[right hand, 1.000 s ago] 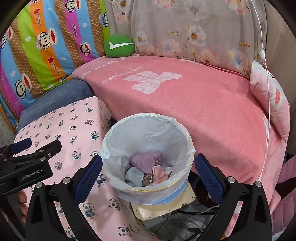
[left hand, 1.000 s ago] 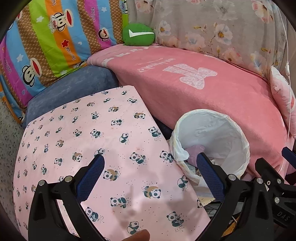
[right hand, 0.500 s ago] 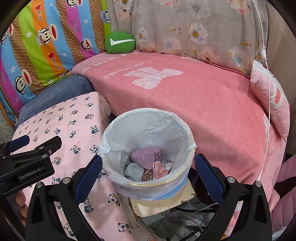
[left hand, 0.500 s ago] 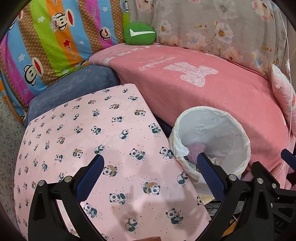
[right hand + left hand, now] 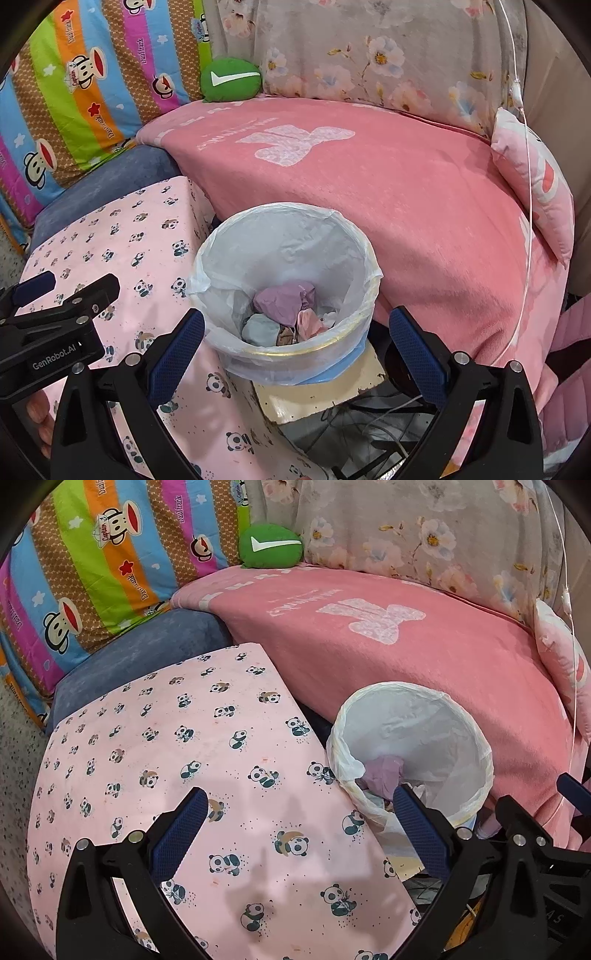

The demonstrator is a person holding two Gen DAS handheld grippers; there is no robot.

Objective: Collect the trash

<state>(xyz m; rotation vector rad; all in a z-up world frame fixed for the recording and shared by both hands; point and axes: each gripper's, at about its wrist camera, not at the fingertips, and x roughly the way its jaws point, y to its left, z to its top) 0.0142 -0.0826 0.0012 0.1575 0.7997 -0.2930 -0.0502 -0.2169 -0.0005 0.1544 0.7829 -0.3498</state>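
Both tools rose; left tool [image 5: 55,295] reads "GenRobot.AI".

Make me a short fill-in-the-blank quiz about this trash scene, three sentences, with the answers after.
1. The crumpled purple paper lies inside the lined ____.
2. The tablecloth is printed with small ____.
3. Both the left tool and right tool have their jaws ____, holding nothing.

Missing words: trash bin; pandas; open
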